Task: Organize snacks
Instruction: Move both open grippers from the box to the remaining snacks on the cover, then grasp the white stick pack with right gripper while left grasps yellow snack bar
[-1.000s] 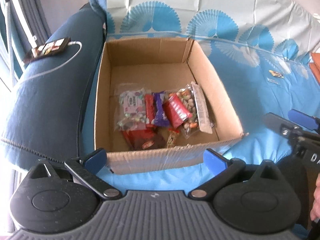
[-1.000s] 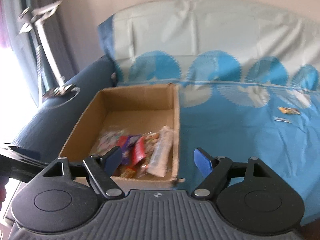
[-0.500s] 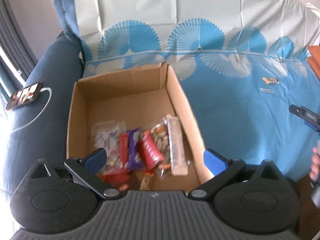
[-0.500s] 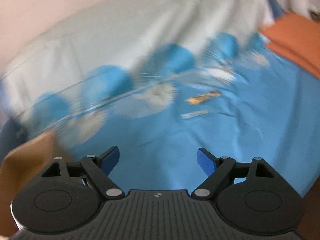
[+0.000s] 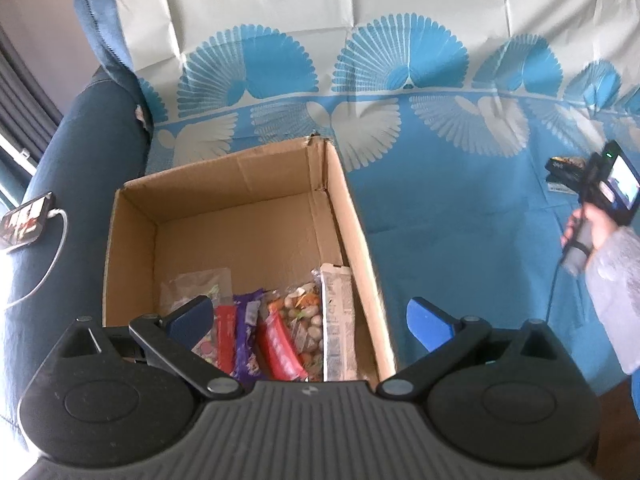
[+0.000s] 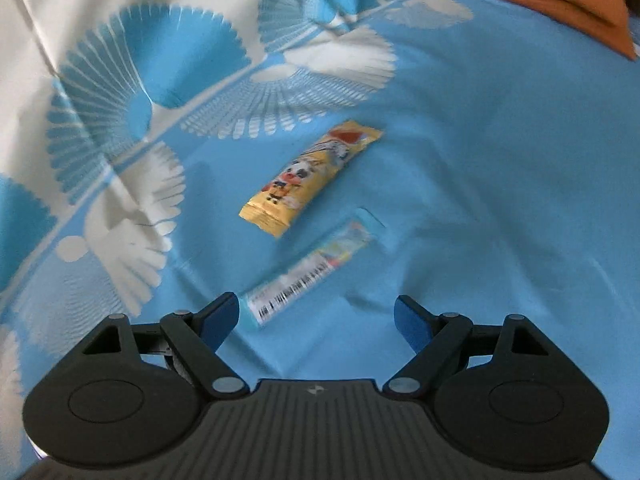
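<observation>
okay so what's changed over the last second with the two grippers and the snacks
The right gripper swung away from the cardboard box to the yellow snack bar and the blue-ended stick pack, jaws open, gripping nothing. The left gripper stays open over the box; snacks unmoved.

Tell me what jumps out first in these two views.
An open brown cardboard box on the blue fan-patterned cloth, with bright snack packets bunched at its near end. On bare cloth beyond the open right gripper lie a yellow cartoon-printed snack bar and a slim pale barcoded packet.
</observation>
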Motion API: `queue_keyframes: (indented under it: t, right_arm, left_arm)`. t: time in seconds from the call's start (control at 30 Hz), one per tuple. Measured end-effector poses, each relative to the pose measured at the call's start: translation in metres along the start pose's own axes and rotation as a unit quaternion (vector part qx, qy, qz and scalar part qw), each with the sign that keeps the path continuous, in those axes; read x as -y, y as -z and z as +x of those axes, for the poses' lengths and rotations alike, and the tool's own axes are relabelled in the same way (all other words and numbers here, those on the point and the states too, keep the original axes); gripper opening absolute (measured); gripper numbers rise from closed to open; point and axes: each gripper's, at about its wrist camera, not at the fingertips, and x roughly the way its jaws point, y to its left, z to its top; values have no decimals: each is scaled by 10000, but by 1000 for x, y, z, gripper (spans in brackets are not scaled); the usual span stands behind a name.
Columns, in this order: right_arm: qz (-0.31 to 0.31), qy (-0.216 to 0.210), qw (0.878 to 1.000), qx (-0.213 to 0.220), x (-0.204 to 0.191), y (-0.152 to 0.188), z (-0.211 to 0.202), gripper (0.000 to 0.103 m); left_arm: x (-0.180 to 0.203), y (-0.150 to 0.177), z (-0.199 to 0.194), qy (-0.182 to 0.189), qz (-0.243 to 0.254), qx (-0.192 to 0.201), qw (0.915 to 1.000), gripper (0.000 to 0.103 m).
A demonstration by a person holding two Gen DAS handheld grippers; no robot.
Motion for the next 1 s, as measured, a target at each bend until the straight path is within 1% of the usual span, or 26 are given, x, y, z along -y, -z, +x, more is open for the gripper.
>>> queue_keyframes:
  t: [0.03,0.07,0.1,0.13,0.2,0.27,0.3,0.37,0.4,0.5,0.53,0.6,0.63,0.67,0.7,0.73,0.83,0.9,1.0]
  right_arm:
    - [-193,79,9996,172,-7,-1,5,88]
    - [-526,106,9981,304,-14,2,9,83]
    - [-781,170,9960,393,-18,4,10,68]
    - [-1010,222,9931,561,-18,9,7,43]
    - [-1260,70,9896,696,-7,19,-3,19]
    - [-1115,-74,9910,734,19,28,-16,14]
    - [-1096,-85,9910,768,34,33,-24,3]
    - [-978,-144,9922,760,64,40,-36,3]
    - [-884,-183,9928,786,82,42,-44,3]
    - [-762,-209,9930,876,125,46,-59,3]
    - [-694,-227,9933,901,135,47,-63,3]
    - [-643,-314,9930,941,156,44,-70,3]
    - [-608,-315,9931,953,162,44,-72,3]
    - [-553,-347,9931,975,169,44,-75,3]
    - [-538,-368,9932,964,174,45,-76,3]
    - [-530,-360,9935,946,178,46,-76,4]
    - [-488,-424,9939,893,185,48,-71,4]
    - [-427,-467,9941,876,188,49,-67,4]
    - [-361,-515,9945,837,189,49,-57,4]
  left_arm:
    - [4,-4,5,-2,36,-22,10000,103]
    - [9,-7,9,1,80,-31,10000,103]
    - [16,-13,14,25,148,-26,9999,103]
    - [23,-17,17,52,223,-8,9997,103]
    - [43,-29,24,126,425,103,9990,103]
    - [67,-43,30,209,666,285,9972,103]
    - [84,-52,33,294,842,436,9951,103]
    - [120,-70,40,492,1189,658,9895,103]
    - [142,-79,45,650,1405,767,9850,103]
    - [207,-103,63,1022,2036,1096,9675,103]
    - [233,-112,72,1143,2286,1162,9598,103]
    - [284,-128,94,1326,2742,1212,9448,103]
    - [306,-136,105,1428,2900,1203,9386,103]
    - [328,-143,117,1568,3074,1144,9316,103]
    - [353,-152,131,1671,3208,1049,9264,103]
    - [372,-158,143,1733,3271,1001,9236,103]
    - [422,-174,185,1837,3391,731,9198,103]
    - [447,-179,209,1786,3425,555,9207,103]
    - [473,-180,238,1587,3602,582,9175,103]
